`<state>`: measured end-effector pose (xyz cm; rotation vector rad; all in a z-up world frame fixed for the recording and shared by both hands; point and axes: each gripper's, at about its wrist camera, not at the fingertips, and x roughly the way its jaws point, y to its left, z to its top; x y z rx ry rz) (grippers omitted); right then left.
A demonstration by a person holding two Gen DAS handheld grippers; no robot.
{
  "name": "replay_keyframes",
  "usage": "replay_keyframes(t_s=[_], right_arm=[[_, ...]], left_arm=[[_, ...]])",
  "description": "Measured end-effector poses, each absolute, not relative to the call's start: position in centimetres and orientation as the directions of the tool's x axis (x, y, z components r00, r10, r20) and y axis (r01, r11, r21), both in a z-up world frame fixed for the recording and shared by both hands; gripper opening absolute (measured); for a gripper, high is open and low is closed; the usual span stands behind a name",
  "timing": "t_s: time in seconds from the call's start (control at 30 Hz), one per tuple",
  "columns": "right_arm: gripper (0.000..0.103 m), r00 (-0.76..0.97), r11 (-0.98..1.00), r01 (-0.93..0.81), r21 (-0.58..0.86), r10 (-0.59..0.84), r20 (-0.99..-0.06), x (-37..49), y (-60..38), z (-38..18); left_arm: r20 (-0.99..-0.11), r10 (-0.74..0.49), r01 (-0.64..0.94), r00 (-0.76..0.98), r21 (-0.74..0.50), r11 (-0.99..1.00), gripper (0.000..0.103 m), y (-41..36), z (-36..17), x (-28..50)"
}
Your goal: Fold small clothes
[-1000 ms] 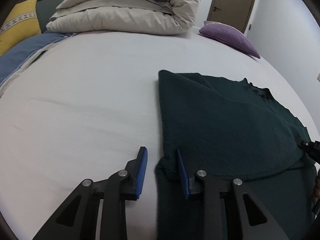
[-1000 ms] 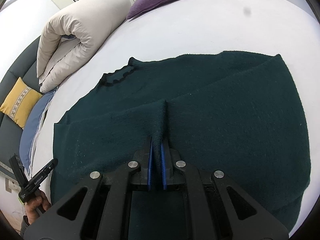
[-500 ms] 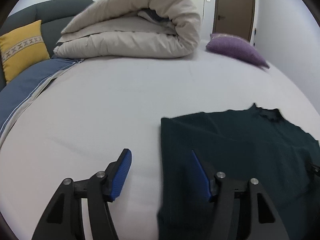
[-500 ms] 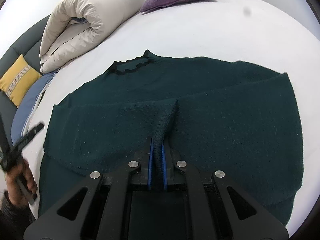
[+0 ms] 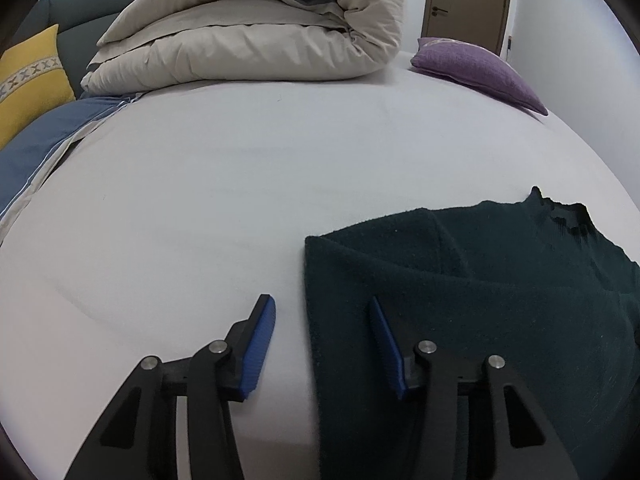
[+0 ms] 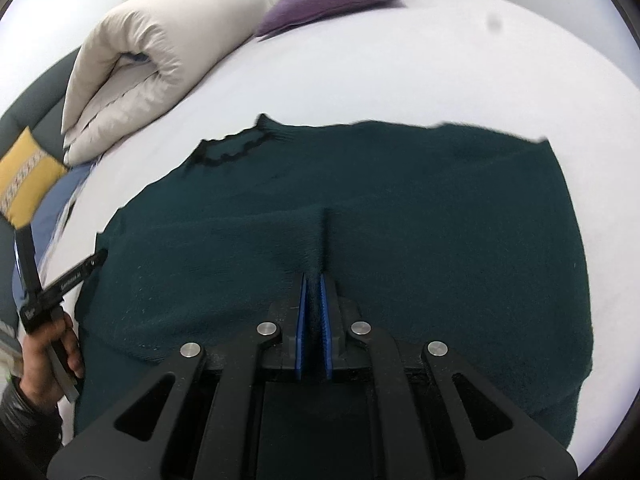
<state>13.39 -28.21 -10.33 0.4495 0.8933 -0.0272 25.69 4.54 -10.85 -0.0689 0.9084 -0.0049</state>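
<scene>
A dark green knit sweater [image 5: 480, 300] lies flat on the white sheet [image 5: 240, 180], its sleeve parts folded in and its neckline [image 6: 232, 148] at the far side. My left gripper [image 5: 321, 302] straddles the sweater's left edge. Its jaws are closing, with one pad over the sheet, the other over the knit, neither pressing. In the right wrist view a hand [image 6: 44, 356] holds that tool, and one of its fingers [image 6: 76, 274] reaches the sweater's left side. My right gripper [image 6: 313, 278] is shut on a pinched ridge of the sweater [image 6: 440, 208] near its middle.
A rolled beige duvet [image 5: 248, 32] lies across the far side of the bed. Beside it, at the right, is a purple cushion [image 5: 476, 68]. A yellow cushion [image 5: 28, 80] and blue bedding [image 5: 36, 140] sit at the left edge, with a brown door [image 5: 468, 0] behind.
My left gripper's jaws stand wider than a second ago and have slid back along the sweater's left edge, with more bare sheet ahead. The right gripper keeps its pinch in place.
</scene>
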Motion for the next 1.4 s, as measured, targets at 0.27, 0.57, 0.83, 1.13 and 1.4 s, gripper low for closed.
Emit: replay_keyframes(t_s=[0.27,0.57,0.83,1.13,1.4], right_arm=[[0.005,0.629,0.912,0.211,0.351,0.148,-0.763,13.3,-27.4,-11.0],[0.036,0.684,0.897,0.233,0.377,0.124,-0.719,8.3,-28.6,-7.4],[0.073,0.687,0.852,0.25,0.46,0.178,-0.705,0.3,-28.6,-8.0],[0.073,0.69,0.832,0.167,0.529,0.284,-0.665,-12.4,-26.3,-8.9],[0.064,0.676,0.787,0.164,0.595,0.349,-0.649,-18.3,-28.2,-10.3]], left_arm=[[-0.784,-0.014,-0.03,0.621,-0.041,0.999,0.055,4.1,-10.9,25.6],[-0.762,-0.08,0.014,0.643,-0.092,0.996,0.059,6.2,-6.5,19.4],[-0.777,-0.232,0.095,0.586,-0.219,0.971,0.067,9.3,-5.4,7.9],[-0.791,-0.439,0.043,0.426,-0.467,0.883,0.069,12.9,-9.0,-2.6],[-0.75,-0.575,0.03,0.328,-0.6,0.8,0.067,13.8,-10.0,-7.3]])
